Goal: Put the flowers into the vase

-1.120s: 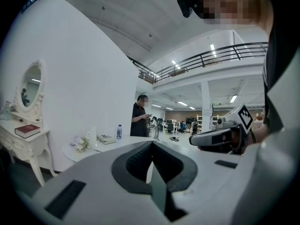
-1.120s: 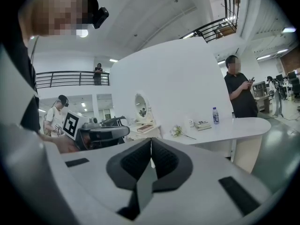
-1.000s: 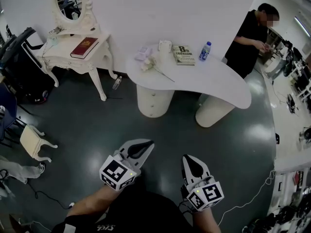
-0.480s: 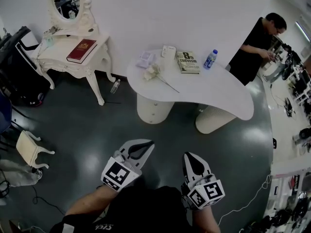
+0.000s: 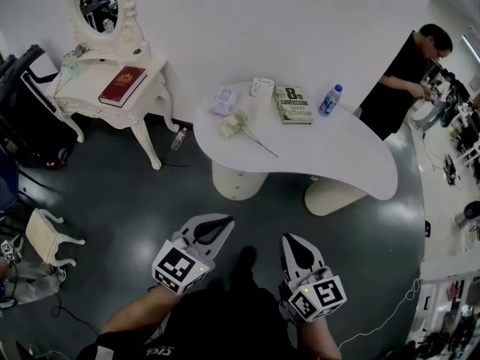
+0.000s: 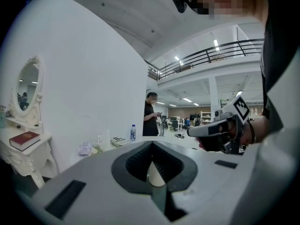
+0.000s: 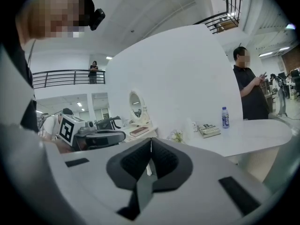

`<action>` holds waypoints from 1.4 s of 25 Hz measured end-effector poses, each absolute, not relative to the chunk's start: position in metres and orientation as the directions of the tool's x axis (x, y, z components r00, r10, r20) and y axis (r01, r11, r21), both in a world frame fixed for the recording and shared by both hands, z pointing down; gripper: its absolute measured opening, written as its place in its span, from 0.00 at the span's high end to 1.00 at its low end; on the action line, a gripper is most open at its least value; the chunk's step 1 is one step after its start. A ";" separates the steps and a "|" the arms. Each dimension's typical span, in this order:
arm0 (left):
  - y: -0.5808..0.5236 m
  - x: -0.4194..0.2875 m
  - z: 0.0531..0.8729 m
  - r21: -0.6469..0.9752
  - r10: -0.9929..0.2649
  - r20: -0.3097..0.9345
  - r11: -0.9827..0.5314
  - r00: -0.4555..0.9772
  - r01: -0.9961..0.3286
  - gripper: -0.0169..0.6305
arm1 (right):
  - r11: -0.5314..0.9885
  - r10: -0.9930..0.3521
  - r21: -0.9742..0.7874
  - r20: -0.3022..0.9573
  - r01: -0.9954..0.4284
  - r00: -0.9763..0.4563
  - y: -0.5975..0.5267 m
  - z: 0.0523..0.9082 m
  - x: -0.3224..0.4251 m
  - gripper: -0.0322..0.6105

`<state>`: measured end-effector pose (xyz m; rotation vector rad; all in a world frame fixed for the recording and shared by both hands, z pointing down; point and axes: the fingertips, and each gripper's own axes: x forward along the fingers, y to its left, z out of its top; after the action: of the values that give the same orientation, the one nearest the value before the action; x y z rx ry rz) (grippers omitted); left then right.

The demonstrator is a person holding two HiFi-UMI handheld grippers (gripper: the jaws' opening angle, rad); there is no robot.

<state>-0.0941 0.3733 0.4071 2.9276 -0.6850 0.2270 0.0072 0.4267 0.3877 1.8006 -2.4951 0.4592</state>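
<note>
Seen from the left hand-held gripper [image 5: 227, 220] and right hand-held gripper [image 5: 288, 241], side by side, the worktop [image 5: 352, 163] stands at twelve o'clock, with the flowers [image 5: 238, 122] on its left end, a book [image 5: 293, 103] and a bottle [image 5: 329, 100] at their two o'clock, a dressing table [image 5: 154, 73] at ten o'clock, and a person [image 5: 405, 81] at two o'clock.

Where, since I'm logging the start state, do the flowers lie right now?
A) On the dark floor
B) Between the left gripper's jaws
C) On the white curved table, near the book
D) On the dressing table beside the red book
C: the head view shows the flowers lying on the white curved table, just left of the book, while the left gripper is far from them, shut and empty.
</note>
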 end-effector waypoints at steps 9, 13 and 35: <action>0.299 -0.044 0.403 0.101 -0.489 0.166 -0.855 0.856 -0.508 0.96 | 0.337 -0.905 -0.235 0.186 -0.912 -0.383 0.353 0.394 0.066 0.91; 0.272 -0.011 0.395 0.107 -0.510 0.156 -0.843 0.846 -0.528 0.96 | 0.356 -0.892 -0.251 0.197 -0.900 -0.408 0.327 0.399 0.104 0.91; 0.186 0.038 0.402 0.101 -0.548 0.185 -0.815 0.816 -0.571 0.96 | 0.356 -0.878 -0.291 0.223 -0.888 -0.425 0.241 0.418 0.169 0.91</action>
<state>0.0379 0.1859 0.4016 2.8478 -0.8828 0.2218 0.1689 0.2414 0.4177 1.6695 -2.5631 0.5791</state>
